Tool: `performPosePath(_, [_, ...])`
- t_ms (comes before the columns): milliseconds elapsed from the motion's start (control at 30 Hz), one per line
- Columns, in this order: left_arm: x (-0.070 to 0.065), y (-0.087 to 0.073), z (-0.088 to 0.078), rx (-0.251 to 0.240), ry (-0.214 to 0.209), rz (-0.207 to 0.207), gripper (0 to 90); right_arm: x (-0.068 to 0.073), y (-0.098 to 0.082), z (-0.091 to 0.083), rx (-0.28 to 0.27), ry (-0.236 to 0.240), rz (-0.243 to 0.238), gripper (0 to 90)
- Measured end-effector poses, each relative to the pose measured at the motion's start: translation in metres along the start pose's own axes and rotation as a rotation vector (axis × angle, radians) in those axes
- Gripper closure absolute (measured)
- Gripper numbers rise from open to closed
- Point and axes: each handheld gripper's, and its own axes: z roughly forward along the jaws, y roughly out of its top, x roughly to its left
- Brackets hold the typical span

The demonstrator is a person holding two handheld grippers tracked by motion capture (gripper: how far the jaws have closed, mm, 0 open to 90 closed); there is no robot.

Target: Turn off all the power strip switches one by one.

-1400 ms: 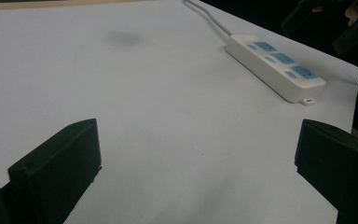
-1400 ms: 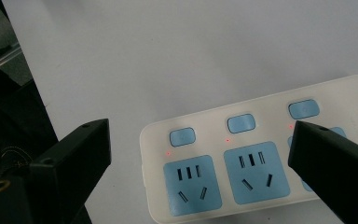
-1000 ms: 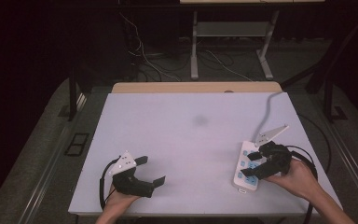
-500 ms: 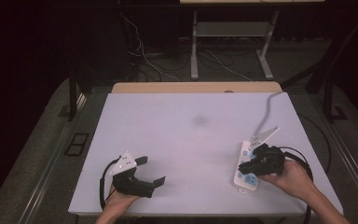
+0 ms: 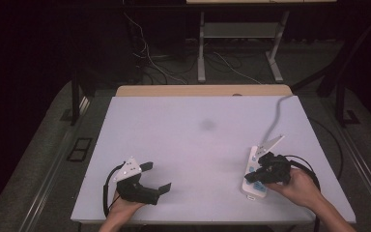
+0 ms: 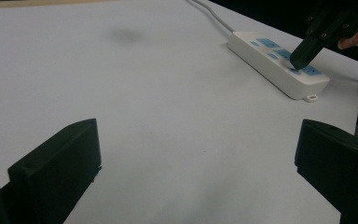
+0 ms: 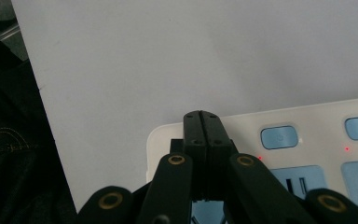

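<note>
The right gripper (image 7: 201, 116) has just closed, jaws pressed flat together with nothing between them, tips down on the near end of the power strip (image 5: 256, 175), beside a blue switch (image 7: 278, 136). The strip's cord (image 5: 275, 116) runs off beyond the tips. The left gripper (image 5: 155, 177), jaws wide apart and empty, rests on the table (image 5: 193, 140), well apart from the strip.

White power strip (image 5: 254, 177), blue buttons
</note>
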Motion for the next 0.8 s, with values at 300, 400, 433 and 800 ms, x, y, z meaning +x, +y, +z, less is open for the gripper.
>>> performPosePath(300, [-0.0004, -0.0002, 0.0001, 0.0, -0.001, -0.002, 0.0, -0.0005, -0.0042, 0.0013, -0.027, 0.008, -0.008, 89.9])
performPosePath(400, [-0.0008, -0.0002, 0.0005, 0.001, -0.004, -0.002, 0.0, -0.0009, -0.0055, 0.0014, -0.035, 0.011, -0.008, 90.0])
performPosePath(433, [-0.0008, -0.0002, 0.0006, 0.002, -0.004, -0.002, 0.0, -0.0024, -0.0072, 0.0016, -0.048, 0.02, -0.006, 90.0])
performPosePath(800, [-0.0015, -0.0002, 0.0009, 0.002, -0.009, -0.001, 0.0, 0.0011, -0.0089, 0.0027, -0.052, -0.003, -0.018, 90.0])
